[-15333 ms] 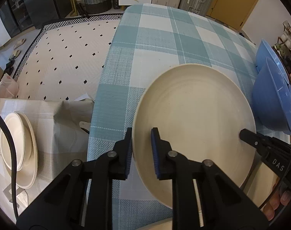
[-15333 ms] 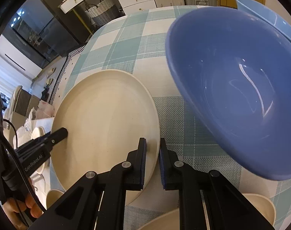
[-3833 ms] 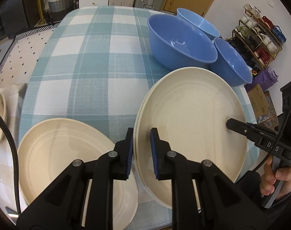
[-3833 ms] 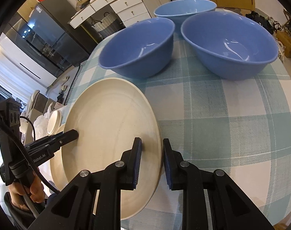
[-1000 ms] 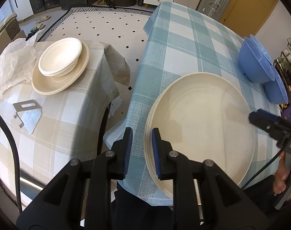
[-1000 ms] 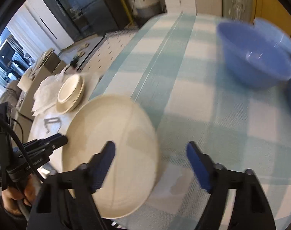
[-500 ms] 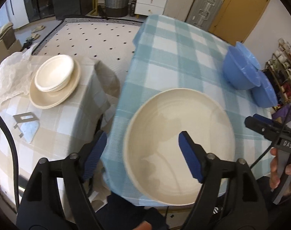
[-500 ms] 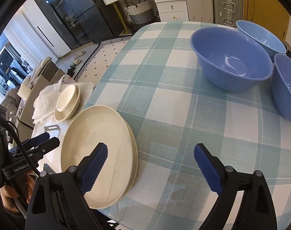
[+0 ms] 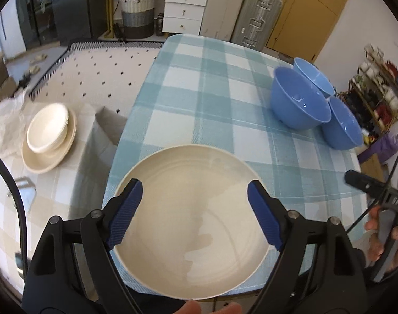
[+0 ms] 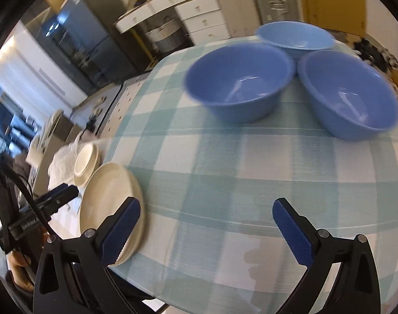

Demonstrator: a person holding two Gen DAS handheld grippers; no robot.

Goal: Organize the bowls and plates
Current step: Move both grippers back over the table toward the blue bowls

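side table, far left: a cream plate (image 9: 48,154) with a small cream bowl (image 9: 47,129) sitting in it, on a lower table with a beige check cloth, well apart from the main tabletop. Not touched by anything right now.

plate stack: the cream plates (image 9: 191,204) sit stacked at the near left corner of the tabletop (image 9: 212,99), the one with the teal check cloth. In the right wrist view the stack (image 10: 108,204) looks like several plates, but I can't count them for sure.

risk #1: that stack looks like it hangs a bit past the tabletop edge on the person's side. My guess is a bump from a claw or a sleeve could tip or slide it off.

left claw (image 9: 195,205): spread wide, jaws have just been opening. It hovers above the stack with a pad on each side in view, but neither pad is on the rim, so it's holding nothing.

right claw (image 10: 205,229): as wide as it goes, jaws just been opening too, nothing between them but bare cloth, stack just beside its left pad.

blue bowls: three, (image 10: 241,83), (image 10: 296,36) and (image 10: 348,94), bunched at the far right, sides touching or nearly so, not nested yet.

risk #2: they're packed tight, so grabbing one rim could shove a neighbour toward the right edge.
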